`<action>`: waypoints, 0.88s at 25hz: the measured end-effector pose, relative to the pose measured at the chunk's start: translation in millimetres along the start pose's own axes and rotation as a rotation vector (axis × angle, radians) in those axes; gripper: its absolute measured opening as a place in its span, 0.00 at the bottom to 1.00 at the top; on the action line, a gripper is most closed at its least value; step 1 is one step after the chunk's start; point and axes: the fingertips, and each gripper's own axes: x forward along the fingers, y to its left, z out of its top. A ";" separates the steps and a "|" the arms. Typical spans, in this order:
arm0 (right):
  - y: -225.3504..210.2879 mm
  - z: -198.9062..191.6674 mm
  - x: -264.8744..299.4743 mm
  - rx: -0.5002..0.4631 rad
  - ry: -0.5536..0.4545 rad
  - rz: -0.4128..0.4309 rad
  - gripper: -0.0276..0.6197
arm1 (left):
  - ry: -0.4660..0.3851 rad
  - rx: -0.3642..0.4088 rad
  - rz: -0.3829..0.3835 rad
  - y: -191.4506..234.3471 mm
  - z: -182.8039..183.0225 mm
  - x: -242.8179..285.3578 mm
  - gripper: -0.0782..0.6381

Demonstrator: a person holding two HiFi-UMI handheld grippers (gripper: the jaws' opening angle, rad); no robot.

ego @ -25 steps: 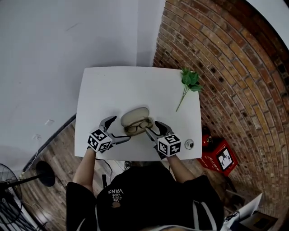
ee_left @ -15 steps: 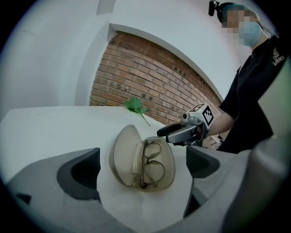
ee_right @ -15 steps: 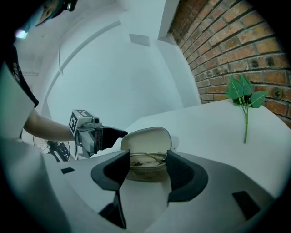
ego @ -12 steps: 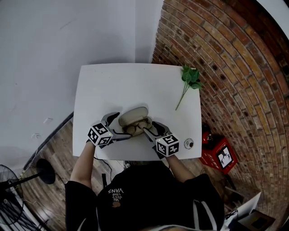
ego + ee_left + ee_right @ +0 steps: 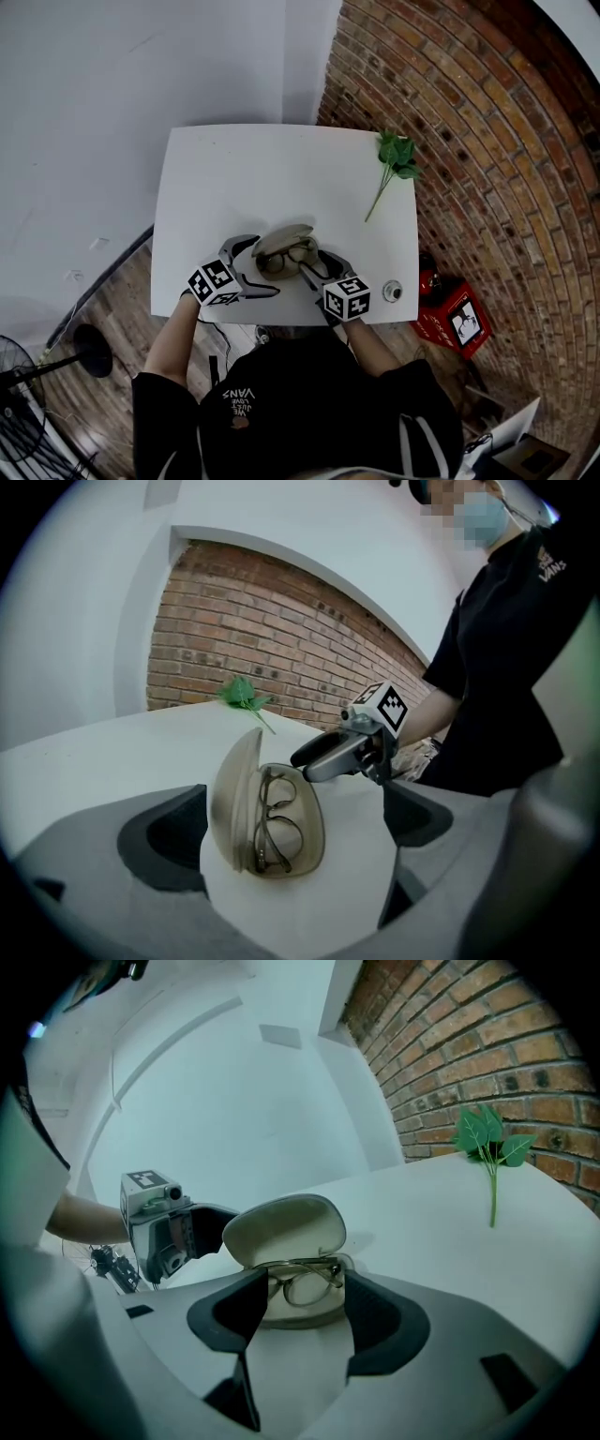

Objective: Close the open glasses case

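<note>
Open glasses case (image 5: 284,251) on the white counter (image 5: 234,178), between the wide-apart, unclamped jaws of left gripper (image 5: 295,803) and right gripper (image 5: 302,1288).

White table (image 5: 216,169) w/ case (image 5: 281,240), sprig (image 5: 396,156)

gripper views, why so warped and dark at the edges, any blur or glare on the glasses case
Left gripper view: fisheye bows the brick wall into an arc, corners black, glasses case sharp. Right gripper view: same black rim, cool cast, no glare on the case. Head view: even light on the table.
</note>
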 end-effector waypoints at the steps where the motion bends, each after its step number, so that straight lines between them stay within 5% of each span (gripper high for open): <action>1: -0.1 0.0 0.2 -0.003 -0.001 -0.003 0.41 | 0.005 0.014 -0.001 -3.8 -0.5 0.3 0.92; 13: 3.2 9.3 -18.1 0.003 -0.053 -0.031 0.41 | 0.088 0.168 -0.040 -39.8 -12.9 4.4 0.92; 22: -1.0 22.6 -32.2 0.020 -0.110 -0.057 0.40 | 0.103 0.156 -0.067 -56.7 -20.8 12.1 0.92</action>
